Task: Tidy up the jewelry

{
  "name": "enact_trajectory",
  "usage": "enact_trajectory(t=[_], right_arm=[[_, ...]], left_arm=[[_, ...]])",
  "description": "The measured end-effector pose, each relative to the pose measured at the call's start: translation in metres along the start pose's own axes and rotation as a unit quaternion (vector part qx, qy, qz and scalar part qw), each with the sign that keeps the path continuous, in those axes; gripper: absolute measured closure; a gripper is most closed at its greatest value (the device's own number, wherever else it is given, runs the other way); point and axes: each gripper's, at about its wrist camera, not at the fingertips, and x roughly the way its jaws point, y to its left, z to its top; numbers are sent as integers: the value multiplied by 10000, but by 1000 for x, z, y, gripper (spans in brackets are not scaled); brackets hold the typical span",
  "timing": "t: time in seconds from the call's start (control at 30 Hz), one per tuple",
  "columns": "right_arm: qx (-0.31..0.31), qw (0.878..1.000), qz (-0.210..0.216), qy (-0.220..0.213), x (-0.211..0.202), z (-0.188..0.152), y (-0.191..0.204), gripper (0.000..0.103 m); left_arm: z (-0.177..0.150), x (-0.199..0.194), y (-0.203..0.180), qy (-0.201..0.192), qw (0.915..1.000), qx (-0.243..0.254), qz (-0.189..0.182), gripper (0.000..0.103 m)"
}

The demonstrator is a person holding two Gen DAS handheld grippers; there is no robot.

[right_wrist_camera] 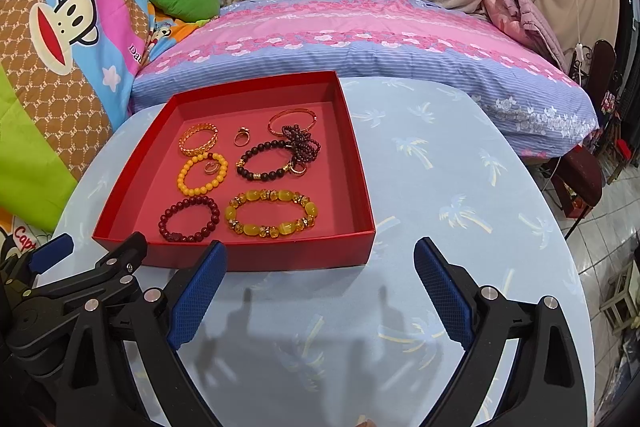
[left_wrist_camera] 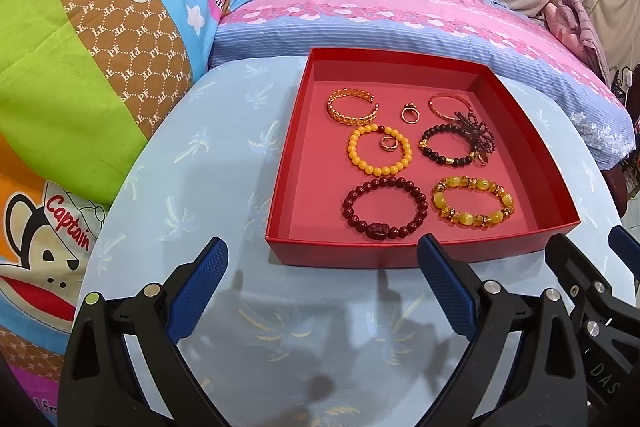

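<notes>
A red box [left_wrist_camera: 320, 251] [right_wrist_camera: 280, 255] stands on a round table with a pale blue cloth. In it lie several pieces: a gold cuff [left_wrist_camera: 353, 106], a yellow bead bracelet [left_wrist_camera: 378, 150] with a ring inside it, a dark red bead bracelet [left_wrist_camera: 385, 207], an amber bracelet [left_wrist_camera: 473, 202] [right_wrist_camera: 271, 213], a black bead bracelet [left_wrist_camera: 446, 145], a thin bangle [left_wrist_camera: 448, 105] and a ring [left_wrist_camera: 410, 114]. My left gripper [left_wrist_camera: 322, 287] is open and empty just in front of the box. My right gripper [right_wrist_camera: 320, 291] is open and empty at the box's front right corner.
The table's pale blue cloth [right_wrist_camera: 440, 187] stretches right of the box. Behind the table is a bed with a pink and blue pillow [left_wrist_camera: 400, 19] and cartoon bedding [left_wrist_camera: 100, 47] at left. Chairs and floor tiles [right_wrist_camera: 592, 227] show at far right.
</notes>
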Motion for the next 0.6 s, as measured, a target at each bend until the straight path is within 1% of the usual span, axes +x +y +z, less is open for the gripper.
enact_trajectory(t=[0.6], right_arm=[[-1, 10000, -4, 10, 1, -1, 0, 13]], left_arm=[[0, 0, 1, 24, 10000, 14, 17, 12]])
